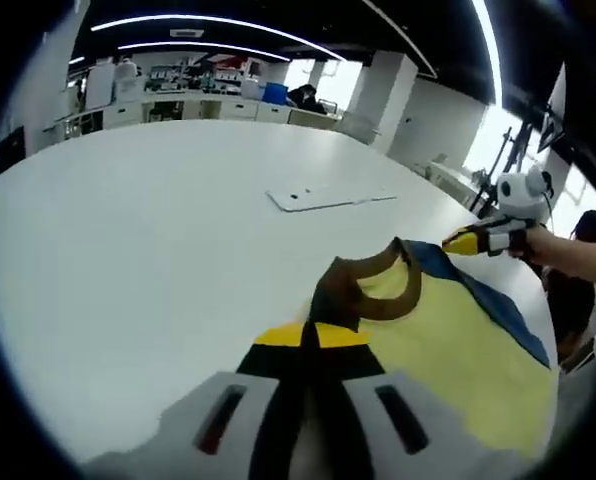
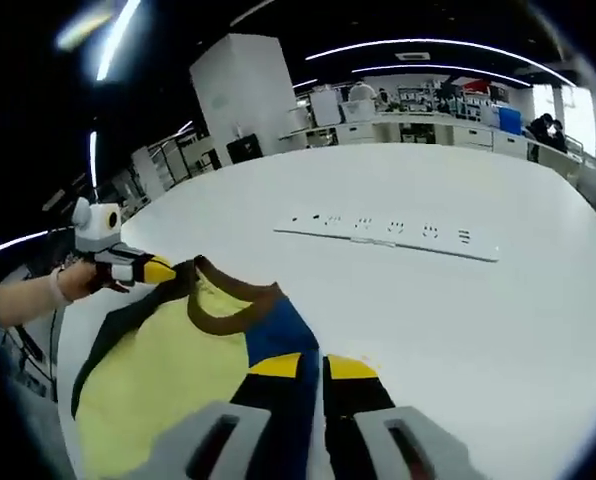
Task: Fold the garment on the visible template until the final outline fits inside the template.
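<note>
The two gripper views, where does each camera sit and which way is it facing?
Left gripper view: rides the left gripper, looking across the white table; its jaws pinch the brown collar of the yellow garment; the right gripper and a hand enter from the right.
Right gripper view: rides the right gripper, jaws on the garment's blue shoulder; the left gripper enters from the left.
Shared: garment, table, white strip.

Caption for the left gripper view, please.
Left gripper shut on yellow garment's brown collar; right gripper grips its far shoulder on white table.
</note>
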Available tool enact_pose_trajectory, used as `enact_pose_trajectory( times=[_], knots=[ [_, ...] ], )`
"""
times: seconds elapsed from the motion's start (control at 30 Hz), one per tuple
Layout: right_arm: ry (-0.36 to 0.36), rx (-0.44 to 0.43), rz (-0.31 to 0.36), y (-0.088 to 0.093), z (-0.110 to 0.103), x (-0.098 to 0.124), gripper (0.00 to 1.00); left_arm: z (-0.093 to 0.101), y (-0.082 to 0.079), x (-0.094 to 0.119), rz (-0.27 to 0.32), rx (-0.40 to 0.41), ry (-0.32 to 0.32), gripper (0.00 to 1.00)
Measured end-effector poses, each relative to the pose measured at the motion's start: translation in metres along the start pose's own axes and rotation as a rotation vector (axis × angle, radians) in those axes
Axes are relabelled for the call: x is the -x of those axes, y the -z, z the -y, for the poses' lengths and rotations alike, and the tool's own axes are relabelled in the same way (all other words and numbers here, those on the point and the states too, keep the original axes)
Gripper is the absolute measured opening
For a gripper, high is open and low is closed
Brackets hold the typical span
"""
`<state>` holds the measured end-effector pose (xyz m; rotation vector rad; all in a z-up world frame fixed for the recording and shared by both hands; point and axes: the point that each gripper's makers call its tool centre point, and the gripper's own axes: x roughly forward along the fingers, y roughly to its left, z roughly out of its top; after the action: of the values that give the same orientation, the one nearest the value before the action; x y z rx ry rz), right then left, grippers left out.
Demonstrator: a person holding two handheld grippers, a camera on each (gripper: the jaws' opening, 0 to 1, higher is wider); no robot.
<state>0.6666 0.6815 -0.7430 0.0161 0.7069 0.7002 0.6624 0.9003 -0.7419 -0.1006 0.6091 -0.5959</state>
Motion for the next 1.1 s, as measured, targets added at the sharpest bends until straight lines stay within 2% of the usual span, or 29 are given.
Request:
enact_pose_trajectory(
  times=[0.13, 0.23, 0.3, 0.4, 0.43, 0.5, 0.63, 0.77, 0.83, 0.9, 1.1],
  knots=[
    [-0.018, 0.031, 0.016, -0.003, -0.007, 0.010, 0.20, 0.009, -0.009, 0.009, 0.024, -0.008, 0.041, 0.07],
    [-0.023, 0.057, 0.034, -0.004, -0.012, 0.020, 0.28, 0.016, -0.015, 0.018, 0.042, -0.007, 0.072, 0.19],
    [-0.030, 0.079, 0.055, -0.006, -0.016, 0.029, 0.36, 0.022, -0.017, 0.027, 0.057, -0.007, 0.097, 0.30],
    [-0.020, 0.125, 0.072, -0.007, -0.017, 0.041, 0.45, 0.029, -0.017, 0.040, 0.064, -0.030, 0.111, 0.37],
    [-0.002, 0.142, 0.074, -0.006, -0.015, 0.046, 0.47, 0.030, -0.017, 0.046, 0.067, -0.044, 0.105, 0.42],
    [-0.003, 0.141, 0.082, -0.006, -0.016, 0.056, 0.53, 0.032, -0.020, 0.055, 0.093, -0.100, 0.088, 0.60],
    [0.004, 0.152, 0.092, -0.005, -0.019, 0.072, 0.60, 0.040, -0.020, 0.072, 0.090, -0.115, 0.103, 0.74],
    [-0.013, 0.169, 0.094, -0.003, -0.027, 0.086, 0.67, 0.051, -0.020, 0.085, 0.091, -0.142, 0.114, 0.99],
    [-0.030, 0.191, 0.095, -0.002, -0.034, 0.093, 0.76, 0.056, -0.019, 0.093, 0.080, -0.186, 0.122, 0.99],
    [-0.049, 0.195, 0.096, 0.000, -0.042, 0.101, 0.85, 0.062, -0.017, 0.100, 0.065, -0.193, 0.132, 0.99],
    [-0.063, 0.222, 0.077, 0.009, -0.056, 0.123, 0.87, 0.077, -0.017, 0.120, 0.076, -0.200, 0.135, 0.99]
  ],
)
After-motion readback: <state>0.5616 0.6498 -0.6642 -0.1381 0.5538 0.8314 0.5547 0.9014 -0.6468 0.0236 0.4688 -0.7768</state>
